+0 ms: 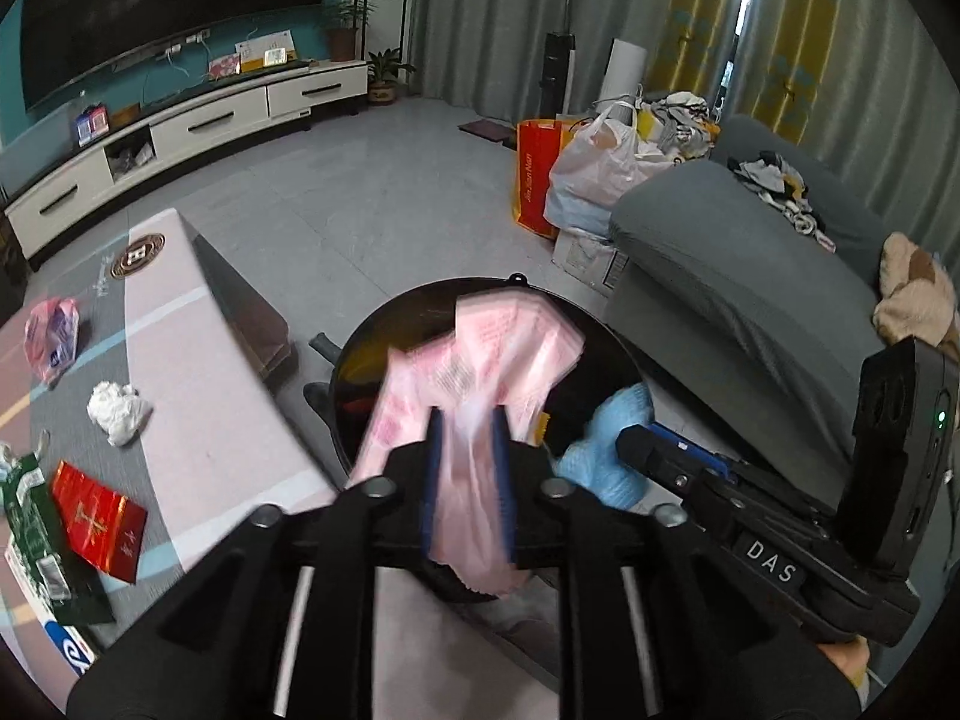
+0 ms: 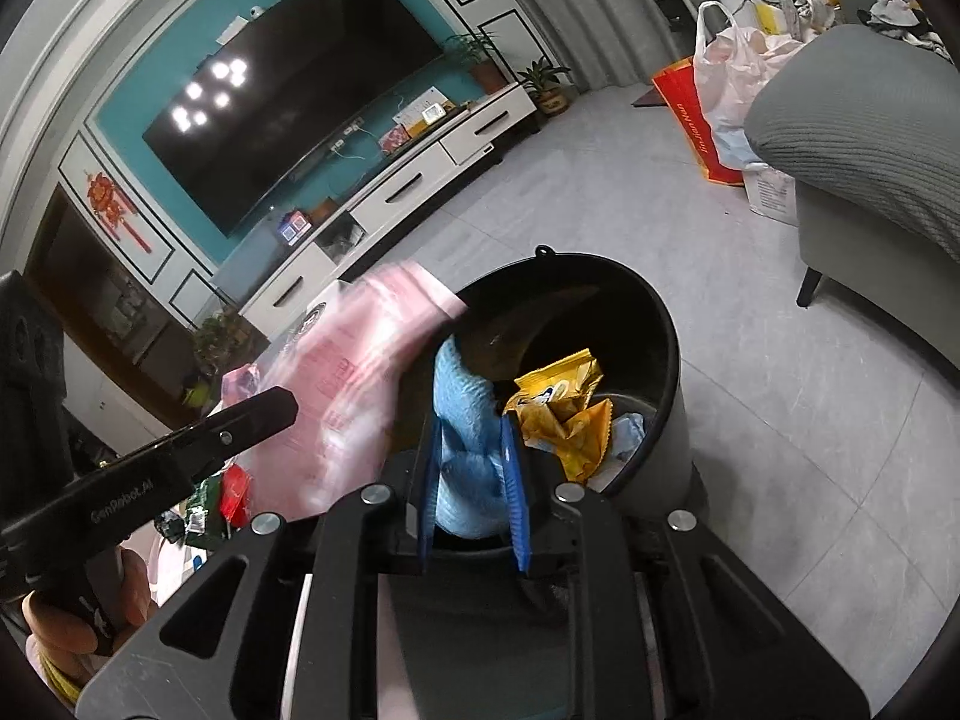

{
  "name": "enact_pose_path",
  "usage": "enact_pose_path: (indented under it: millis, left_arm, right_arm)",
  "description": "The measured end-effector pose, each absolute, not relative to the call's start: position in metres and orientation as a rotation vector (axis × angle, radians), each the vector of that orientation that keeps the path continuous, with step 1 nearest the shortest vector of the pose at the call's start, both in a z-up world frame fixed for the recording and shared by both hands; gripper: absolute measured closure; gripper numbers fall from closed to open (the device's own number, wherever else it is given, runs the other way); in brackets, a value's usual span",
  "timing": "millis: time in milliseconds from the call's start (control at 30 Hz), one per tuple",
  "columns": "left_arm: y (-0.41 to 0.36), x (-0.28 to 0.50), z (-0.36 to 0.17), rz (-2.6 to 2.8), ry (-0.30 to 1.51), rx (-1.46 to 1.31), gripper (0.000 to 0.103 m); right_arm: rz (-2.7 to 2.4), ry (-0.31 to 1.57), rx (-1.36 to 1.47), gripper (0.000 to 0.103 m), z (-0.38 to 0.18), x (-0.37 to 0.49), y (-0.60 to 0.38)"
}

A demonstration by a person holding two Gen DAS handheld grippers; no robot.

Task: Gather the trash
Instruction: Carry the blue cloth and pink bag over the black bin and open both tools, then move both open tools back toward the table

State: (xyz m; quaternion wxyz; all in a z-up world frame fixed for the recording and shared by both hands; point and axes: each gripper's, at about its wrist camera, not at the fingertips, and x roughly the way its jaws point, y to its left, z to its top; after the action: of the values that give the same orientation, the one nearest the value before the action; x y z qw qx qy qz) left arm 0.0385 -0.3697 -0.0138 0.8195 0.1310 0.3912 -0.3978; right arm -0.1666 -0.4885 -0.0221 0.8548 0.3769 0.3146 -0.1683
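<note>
A black trash bin (image 1: 606,330) stands on the floor between the low table and the sofa. My left gripper (image 1: 468,420) hovers over its mouth with a blurred pink plastic bag (image 1: 498,348) hanging loose between its parted blue pads. My right gripper (image 2: 471,420) is beside it over the bin (image 2: 666,330), shut on a crumpled light blue wad (image 2: 462,384). From the left wrist view that wad (image 1: 624,414) shows at the right. A yellow wrapper (image 2: 558,408) lies inside the bin. The pink bag (image 2: 360,360) hides part of the bin's left rim.
On the low table (image 1: 198,396) at the left lie a white tissue ball (image 1: 117,411), a red packet (image 1: 99,516), a green pack (image 1: 30,516) and a small pink bag (image 1: 51,336). A grey sofa (image 1: 750,276) is at the right, with full bags (image 1: 594,174) behind it.
</note>
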Motion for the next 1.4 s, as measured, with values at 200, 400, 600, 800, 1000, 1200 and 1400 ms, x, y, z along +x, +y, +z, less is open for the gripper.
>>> enact_pose_path:
  millis: [200, 400, 600, 800, 1000, 1200, 1400]
  left_arm:
    - [-0.363, 0.033, -0.011, -0.835, 0.802, 0.299, 0.048]
    - [-0.337, 0.027, -0.004, -0.798, 0.8, 0.279, 0.024]
    - [-0.288, 0.009, -0.005, -0.731, 0.829, 0.279, 0.015]
    - [-0.216, -0.009, -0.013, -0.627, 0.871, 0.244, 0.013]
    - [-0.107, -0.007, -0.026, -0.337, 0.931, 0.148, 0.012]
    - [-0.013, -0.005, -0.036, -0.134, 0.979, -0.012, 0.012]
    - [0.016, -0.009, -0.045, -0.116, 1.004, -0.111, 0.012]
  right_arm:
    - [-0.372, 0.66, 0.808, 0.058, -0.021, -0.171, -0.489]
    - [-0.368, 0.664, 0.781, 0.041, -0.005, -0.178, -0.477]
    - [-0.341, 0.7, 0.738, 0.026, 0.004, -0.179, -0.455]
    - [-0.262, 0.754, 0.699, 0.024, 0.013, -0.17, -0.422]
    - [-0.156, 0.801, 0.621, 0.024, 0.024, -0.151, -0.381]
    - [-0.047, 0.844, 0.476, 0.024, 0.034, -0.13, -0.326]
    - [0.046, 0.879, 0.323, 0.024, 0.032, -0.103, -0.267]
